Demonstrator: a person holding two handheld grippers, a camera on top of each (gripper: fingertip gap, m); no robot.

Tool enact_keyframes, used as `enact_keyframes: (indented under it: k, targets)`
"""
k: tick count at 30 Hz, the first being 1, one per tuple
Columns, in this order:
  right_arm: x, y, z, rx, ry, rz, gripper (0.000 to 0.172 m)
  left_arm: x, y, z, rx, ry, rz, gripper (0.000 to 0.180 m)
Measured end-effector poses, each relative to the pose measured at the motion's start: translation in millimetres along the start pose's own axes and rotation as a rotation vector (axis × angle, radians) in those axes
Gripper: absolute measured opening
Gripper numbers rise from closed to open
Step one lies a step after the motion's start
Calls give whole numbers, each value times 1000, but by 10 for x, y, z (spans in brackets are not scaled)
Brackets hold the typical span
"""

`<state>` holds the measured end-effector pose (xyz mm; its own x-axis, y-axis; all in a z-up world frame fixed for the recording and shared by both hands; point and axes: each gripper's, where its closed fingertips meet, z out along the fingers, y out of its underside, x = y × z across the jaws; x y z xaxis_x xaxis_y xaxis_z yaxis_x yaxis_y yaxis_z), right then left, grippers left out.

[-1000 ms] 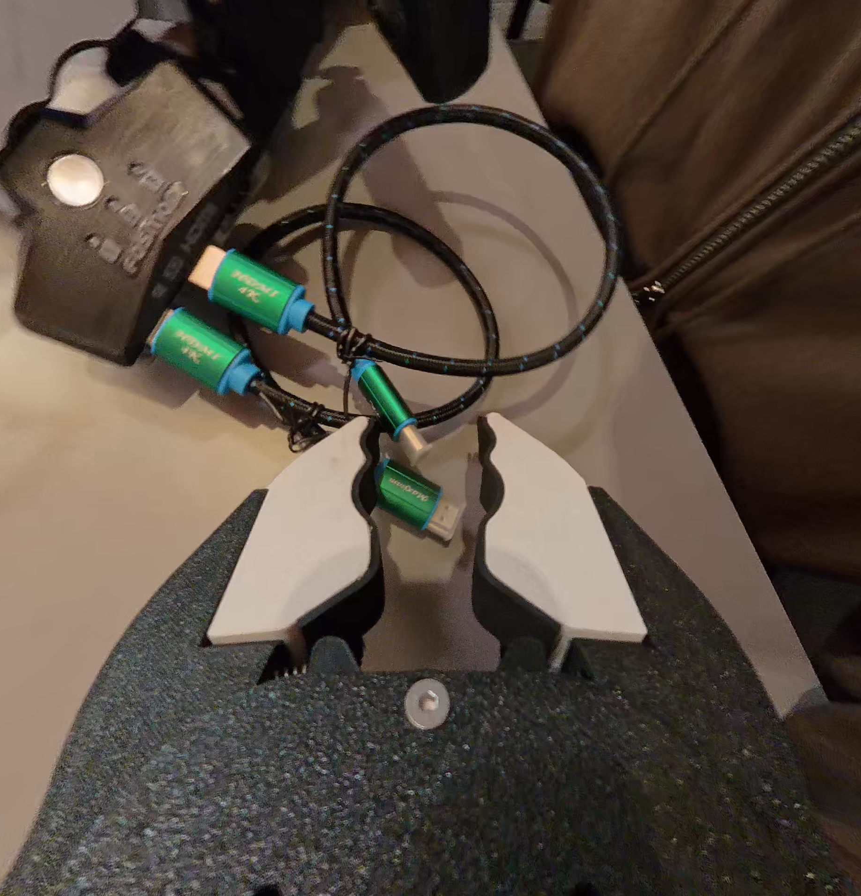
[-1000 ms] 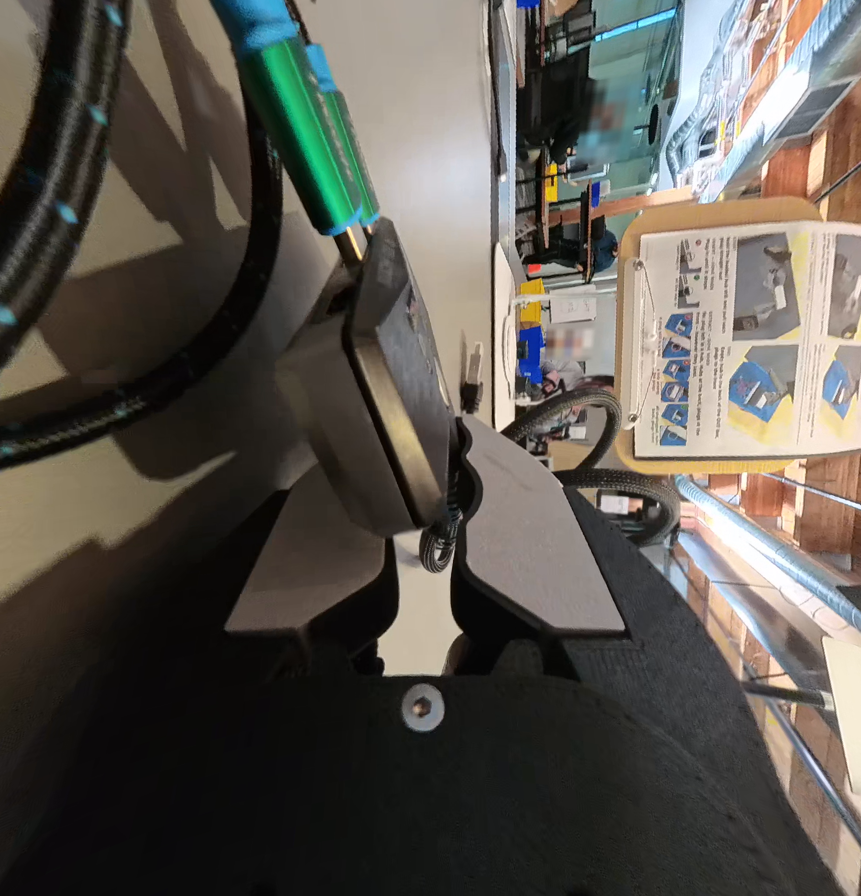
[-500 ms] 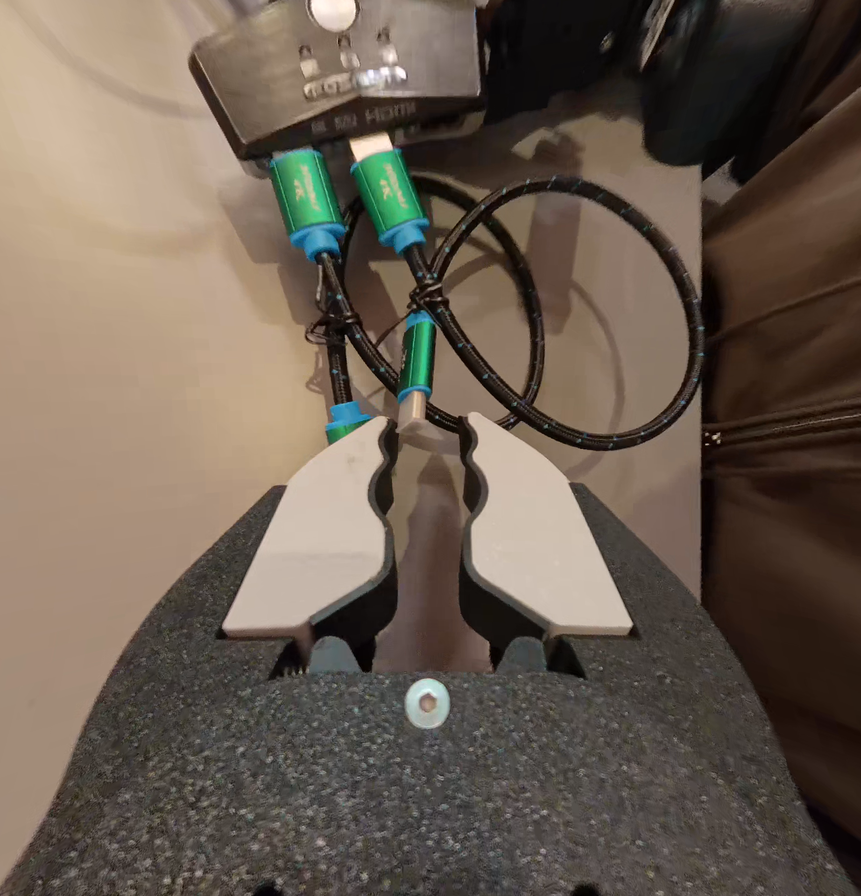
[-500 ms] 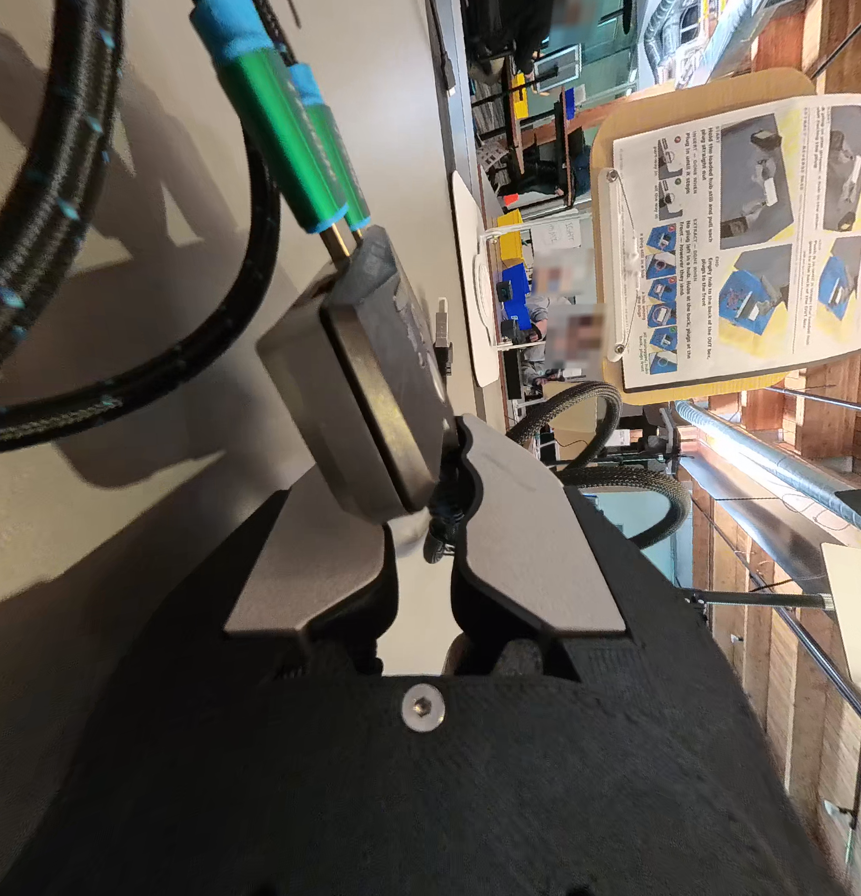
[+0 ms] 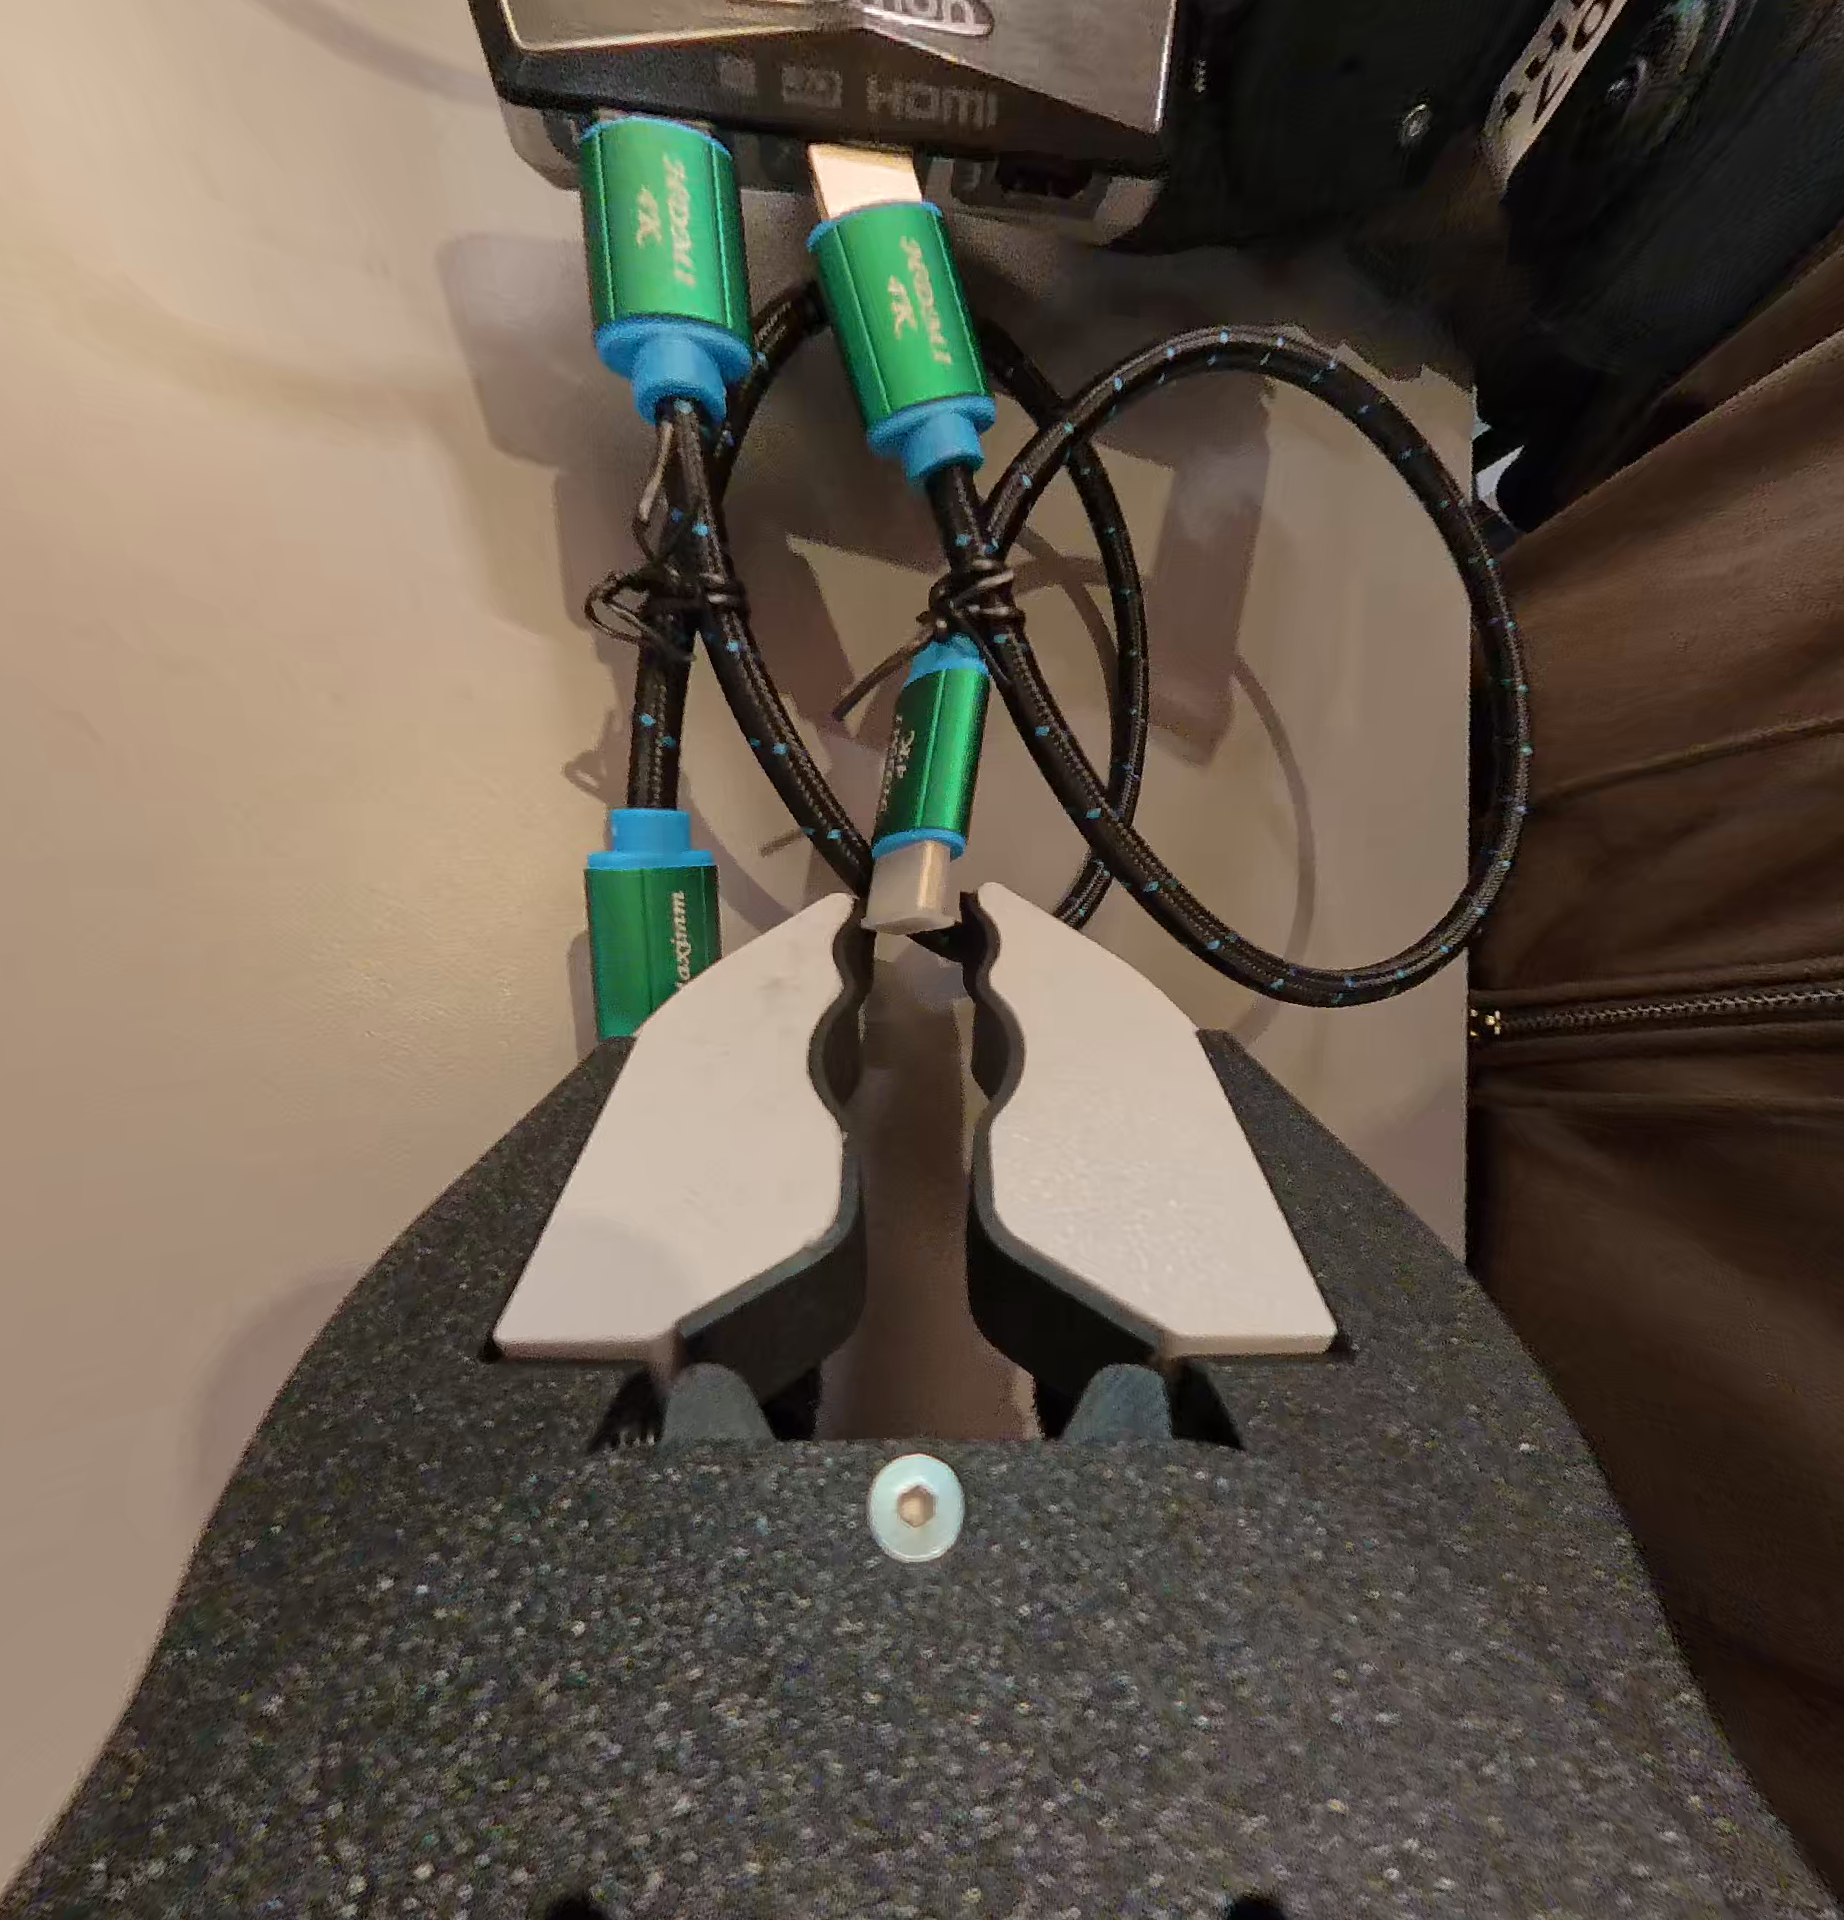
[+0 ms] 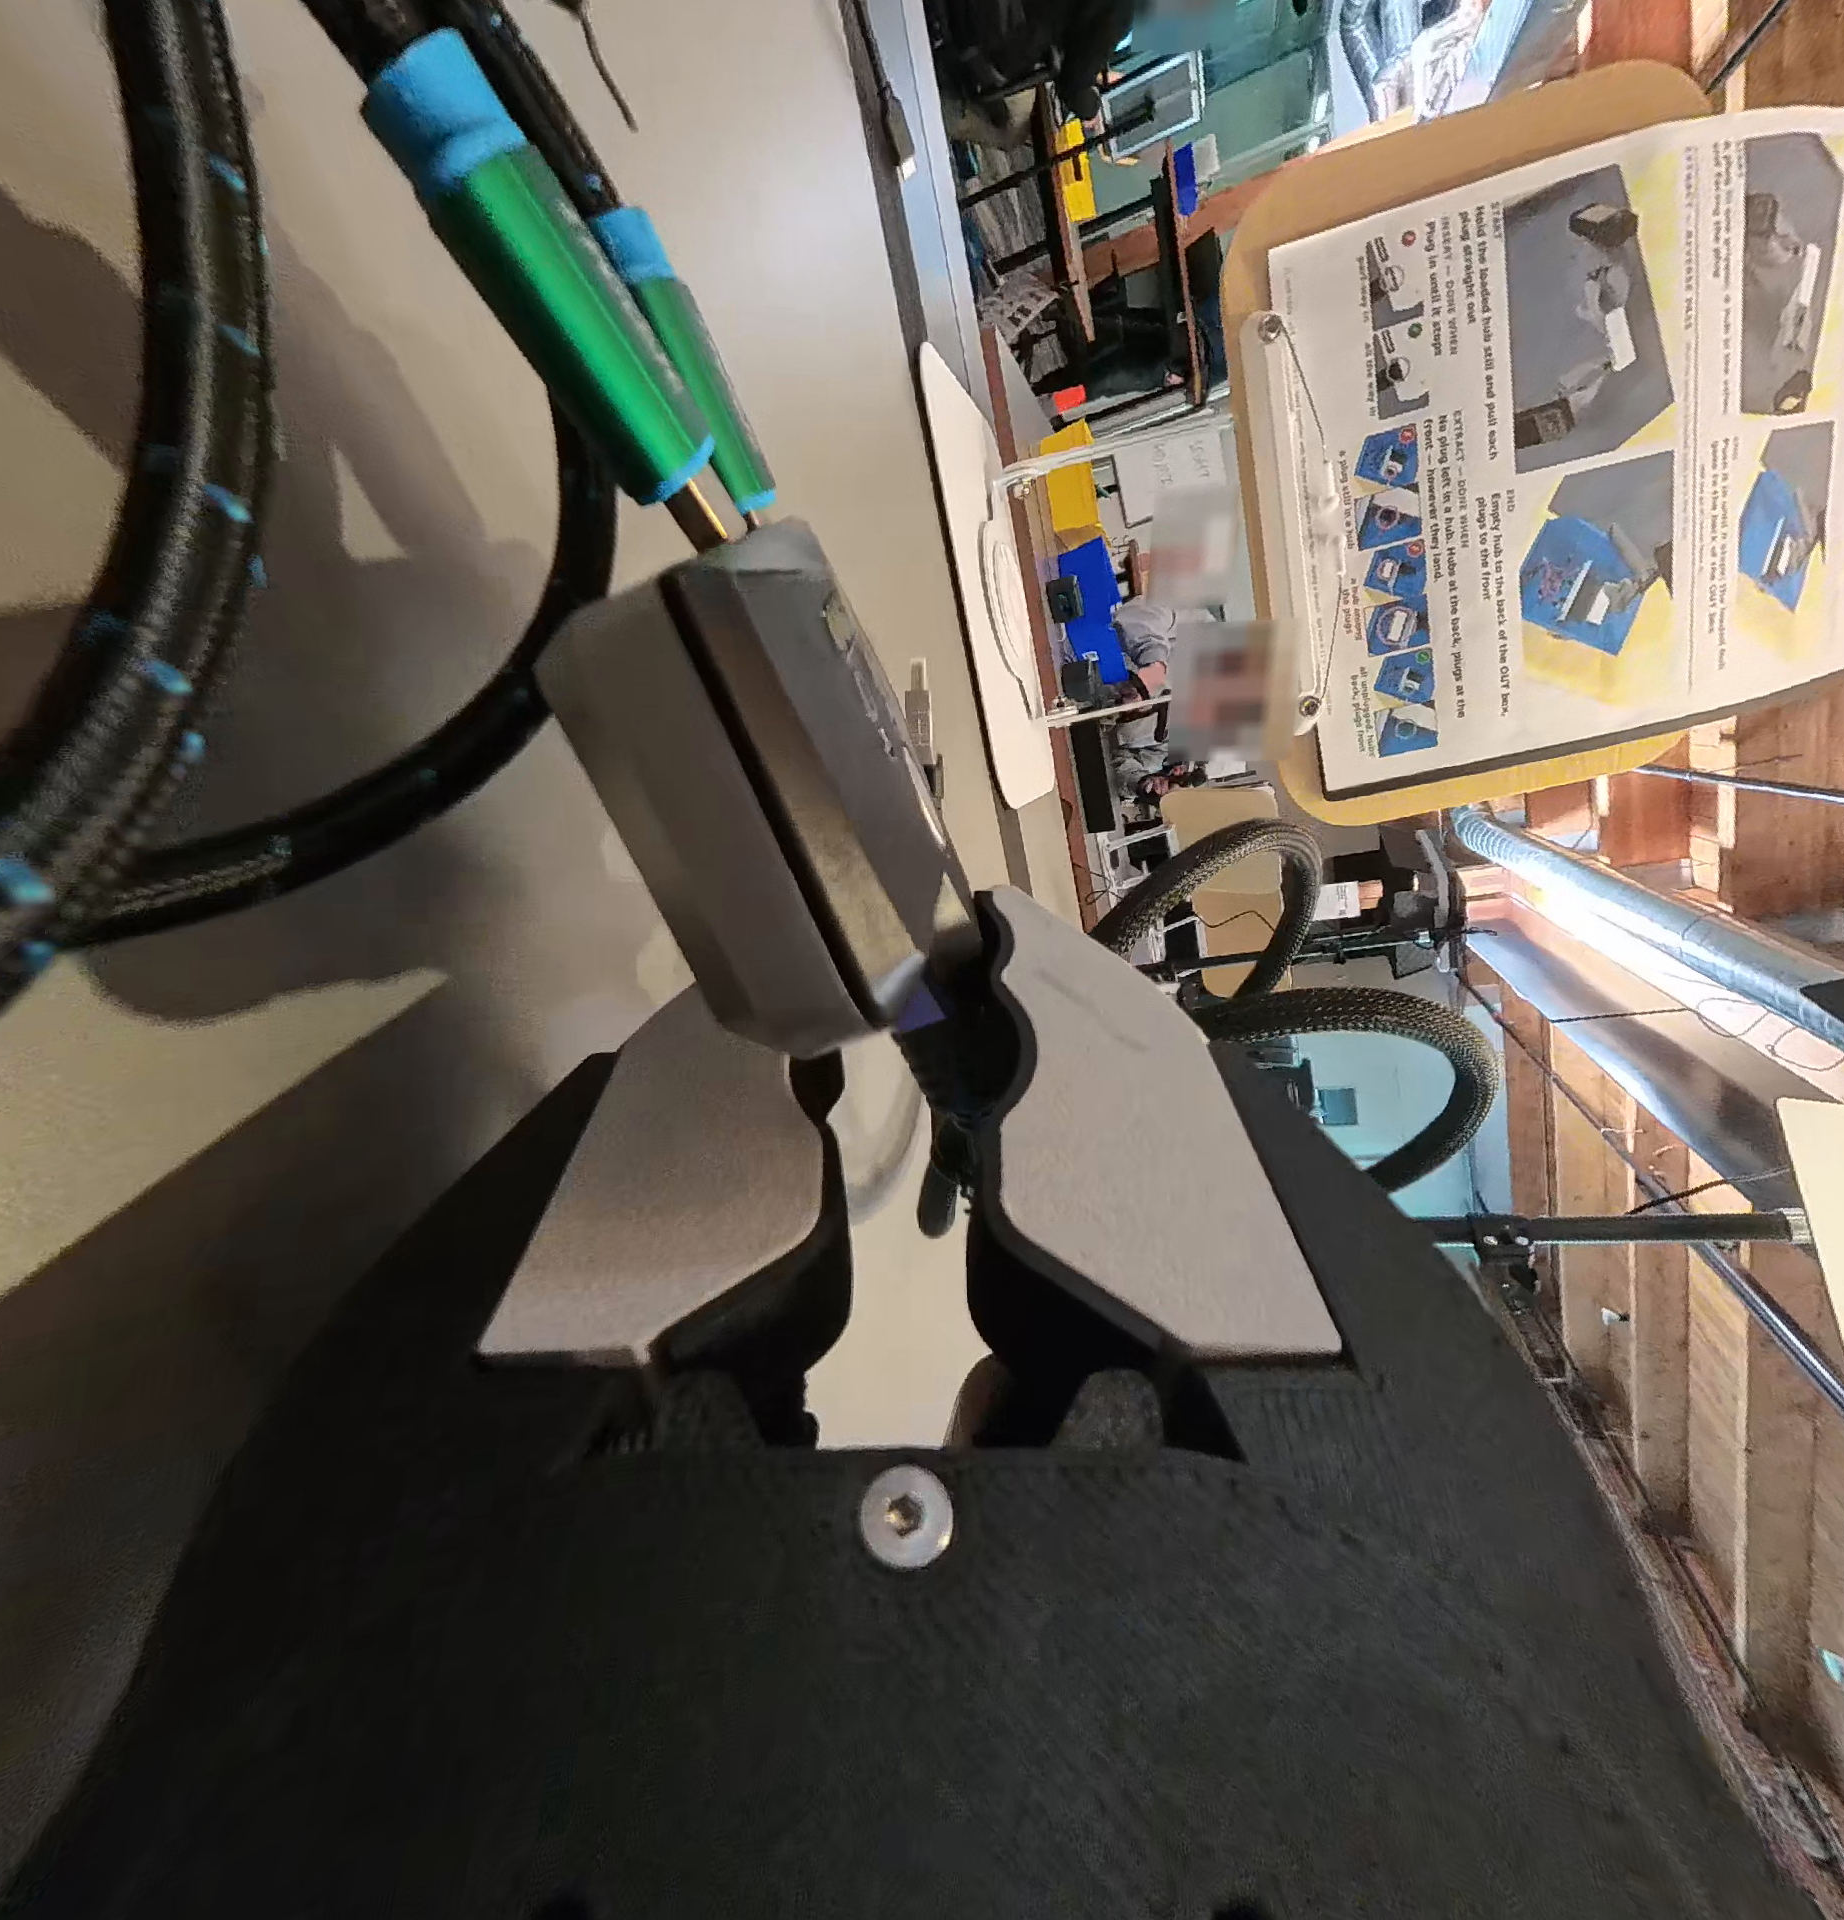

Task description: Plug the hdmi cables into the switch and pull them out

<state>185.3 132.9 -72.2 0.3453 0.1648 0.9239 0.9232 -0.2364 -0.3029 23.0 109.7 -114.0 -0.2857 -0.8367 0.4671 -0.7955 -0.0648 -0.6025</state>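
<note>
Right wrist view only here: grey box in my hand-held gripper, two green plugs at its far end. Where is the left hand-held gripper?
Observer: The left hand-held gripper faces a loose green plug, whose metal tip sits at its narrowly parted fingertips. Whether they pinch it, I cannot tell.
Operator: Any other loose plug?
Observer: Yes, a second loose plug lies just left of its left finger.
Operator: Cables tangled?
Observer: The black cables loop and cross, bound by thin ties.

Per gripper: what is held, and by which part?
Right gripper clamps the dark switch box at its near end. Left gripper holds nothing; a loose green plug's metal tip sits between its open fingertips.
</note>
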Motion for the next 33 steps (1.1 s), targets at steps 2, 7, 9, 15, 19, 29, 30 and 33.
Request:
enact_keyframes:
  k: [2,7,9,15,19,29,30,33]
  targets:
    - [8,16,-2,1,-1,3,22,-42,-32,-3,23,-23,15,16]
    - [23,-34,-37,49,-1,-6,21,-175,-104,-157,57,-126,78,13]
    - [19,-87,-61,86,-4,-9,21,-147,-81,-198,29,-124,157,13]
    - [-116,-221,-152,202,-66,-91,21,-11,158,-190,-95,7,267,14]
    - [-242,-306,-154,183,-75,-149,21,-54,318,-272,-155,54,171,18]
    - [-284,-390,-147,170,-55,-159,21,222,-345,-534,118,-92,221,24]
    - [-282,-401,-146,169,-51,-162,21,221,-369,-437,100,-108,211,25]
    - [-263,-430,-153,160,-32,-165,21,210,-347,-207,45,-127,178,31]
